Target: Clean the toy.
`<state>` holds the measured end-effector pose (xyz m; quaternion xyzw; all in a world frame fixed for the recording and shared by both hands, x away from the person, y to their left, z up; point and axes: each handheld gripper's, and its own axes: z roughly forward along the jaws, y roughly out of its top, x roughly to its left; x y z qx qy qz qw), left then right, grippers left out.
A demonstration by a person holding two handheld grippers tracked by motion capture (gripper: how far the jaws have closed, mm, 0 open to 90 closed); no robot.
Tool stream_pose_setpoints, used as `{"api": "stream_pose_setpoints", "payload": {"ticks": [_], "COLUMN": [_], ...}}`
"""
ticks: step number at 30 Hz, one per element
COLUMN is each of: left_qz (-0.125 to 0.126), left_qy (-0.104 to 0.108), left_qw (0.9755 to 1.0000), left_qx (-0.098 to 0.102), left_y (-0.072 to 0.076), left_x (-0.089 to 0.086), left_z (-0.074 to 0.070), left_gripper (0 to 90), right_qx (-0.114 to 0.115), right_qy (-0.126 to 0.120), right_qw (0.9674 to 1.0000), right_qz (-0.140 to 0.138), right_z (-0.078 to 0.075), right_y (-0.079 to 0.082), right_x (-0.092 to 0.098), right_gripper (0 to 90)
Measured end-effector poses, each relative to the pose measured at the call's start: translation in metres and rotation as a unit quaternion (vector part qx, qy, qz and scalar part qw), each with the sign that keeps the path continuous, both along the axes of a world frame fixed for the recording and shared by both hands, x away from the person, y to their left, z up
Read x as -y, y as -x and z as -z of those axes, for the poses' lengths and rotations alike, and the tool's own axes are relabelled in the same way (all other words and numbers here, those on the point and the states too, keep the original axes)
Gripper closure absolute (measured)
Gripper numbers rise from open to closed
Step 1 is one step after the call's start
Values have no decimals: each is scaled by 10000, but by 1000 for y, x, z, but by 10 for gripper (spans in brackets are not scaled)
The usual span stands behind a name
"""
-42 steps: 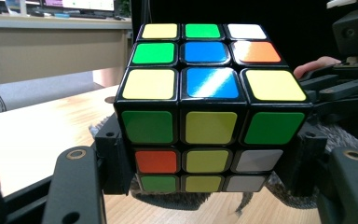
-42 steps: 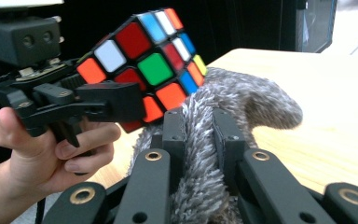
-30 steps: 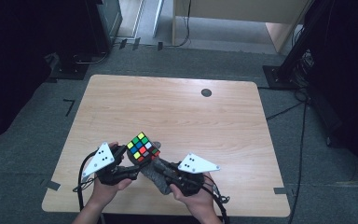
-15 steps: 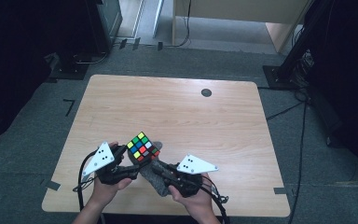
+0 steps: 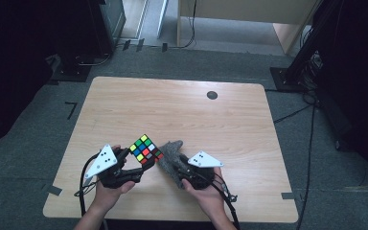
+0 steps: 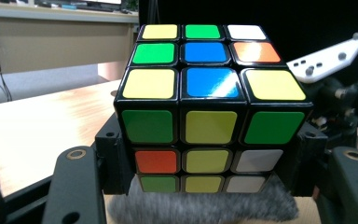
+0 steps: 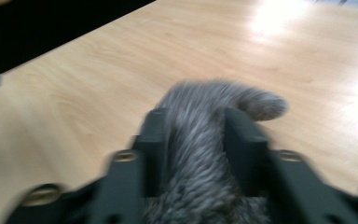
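Observation:
A scrambled Rubik's cube (image 5: 145, 149) is held above the near part of the wooden table (image 5: 172, 105), and my left gripper (image 5: 141, 164) is shut on it. In the left gripper view the cube (image 6: 205, 51) sits between both jaws of that gripper (image 6: 208, 140), with grey fluff (image 6: 200, 207) under it. A grey fuzzy cloth (image 5: 171, 155) lies just right of the cube. My right gripper (image 5: 176, 166) has just been opening its jaws. In the blurred right gripper view the cloth (image 7: 256, 102) lies between the jaws of that gripper (image 7: 196, 114), its tip on the tabletop.
A small black round disc (image 5: 212, 95) sits near the table's far edge. Dark equipment (image 5: 105, 24) and cables (image 5: 297, 112) stand on the grey floor around the table. A light wooden cabinet (image 5: 249, 9) is behind it.
My right gripper has dropped toward the table with the grey cloth and come away from the cube's side. The left gripper and the cube have stayed put.

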<state>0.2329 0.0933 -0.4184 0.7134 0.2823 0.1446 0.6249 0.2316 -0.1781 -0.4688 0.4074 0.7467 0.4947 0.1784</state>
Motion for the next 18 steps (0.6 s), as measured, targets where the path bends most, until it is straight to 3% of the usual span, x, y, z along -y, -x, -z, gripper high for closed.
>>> {"api": "stream_pose_setpoints", "payload": {"ticks": [3,5,8,13,18], "left_qz": [-103,-164,-215,-261,-239], "left_qy": [-23,31,81,20,-7], "left_qw": [9999,9995,9988,9983,9977], "left_qx": [-107,-258,-442,-523,-639], "left_y": [-2,-4,-5,-2,1], "left_x": [0,1,3,13,24], "left_z": [1,2,4,4,8], "left_gripper": [340,340,340,340,340], "right_qx": [472,872,1266,1422,1504], "right_qy": [-197,-381,-323,-249,-325], "right_qw": [9987,9950,9903,9883,9871], "right_qz": [-78,-294,-465,-486,-452], "right_z": [-5,-10,-12,-8,-7], "right_y": [6,12,21,24,26], "right_x": [-3,-8,-18,-27,-31], "right_gripper": [400,366,332,305,310]}}
